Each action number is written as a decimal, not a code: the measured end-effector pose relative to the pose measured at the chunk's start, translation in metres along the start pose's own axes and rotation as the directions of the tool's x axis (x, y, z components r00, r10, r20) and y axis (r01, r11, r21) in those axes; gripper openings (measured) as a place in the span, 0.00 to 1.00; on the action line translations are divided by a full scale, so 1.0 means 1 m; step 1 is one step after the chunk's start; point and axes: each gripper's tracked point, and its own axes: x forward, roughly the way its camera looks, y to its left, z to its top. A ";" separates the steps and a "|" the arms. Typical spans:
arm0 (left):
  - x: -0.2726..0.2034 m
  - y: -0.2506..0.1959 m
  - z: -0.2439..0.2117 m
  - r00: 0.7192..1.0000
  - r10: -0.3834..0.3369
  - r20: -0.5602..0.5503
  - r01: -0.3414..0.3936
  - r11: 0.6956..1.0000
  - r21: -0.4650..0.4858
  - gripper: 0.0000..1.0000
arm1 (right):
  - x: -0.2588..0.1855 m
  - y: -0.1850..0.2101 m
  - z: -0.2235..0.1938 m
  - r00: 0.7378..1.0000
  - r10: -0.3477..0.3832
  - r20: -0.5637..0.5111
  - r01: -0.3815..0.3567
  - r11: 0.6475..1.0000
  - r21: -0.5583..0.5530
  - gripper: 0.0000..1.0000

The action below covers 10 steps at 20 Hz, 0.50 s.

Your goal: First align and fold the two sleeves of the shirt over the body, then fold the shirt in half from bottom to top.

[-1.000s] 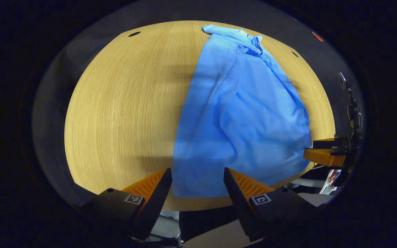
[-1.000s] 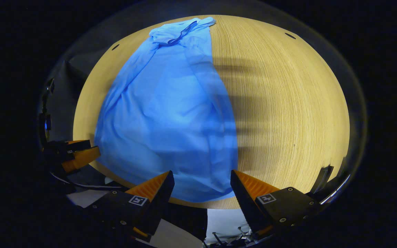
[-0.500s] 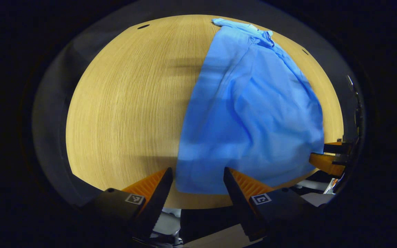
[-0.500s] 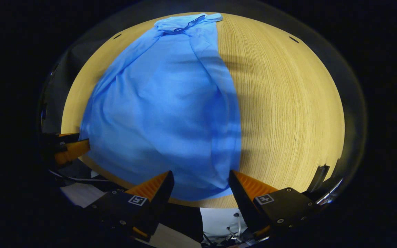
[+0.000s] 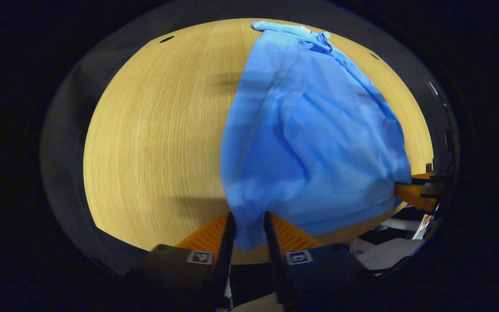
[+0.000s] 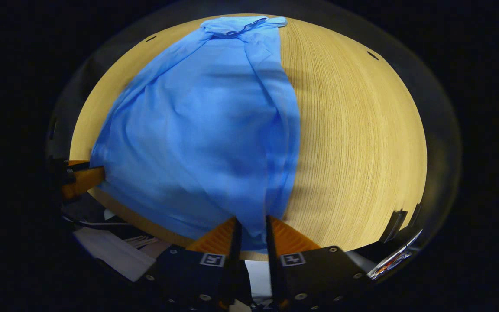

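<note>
My left gripper (image 5: 247, 225) and right gripper (image 6: 251, 229) pinched the shirt (image 6: 206, 130)'s near hem corners; its collar lay far ahead.

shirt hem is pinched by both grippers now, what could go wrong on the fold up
The left gripper and right gripper each pinch only a small bunch at a bottom corner of the shirt, so cloth may slip out. The folded sleeves look loosely creased and could fall open. The hem lies at the table edge and could snag there.
</note>
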 end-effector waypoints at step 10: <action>-0.018 0.002 0.042 0.997 -0.028 0.071 0.031 0.999 -0.040 0.04 | -0.023 -0.003 0.048 0.993 0.059 0.103 -0.066 0.996 0.060 0.01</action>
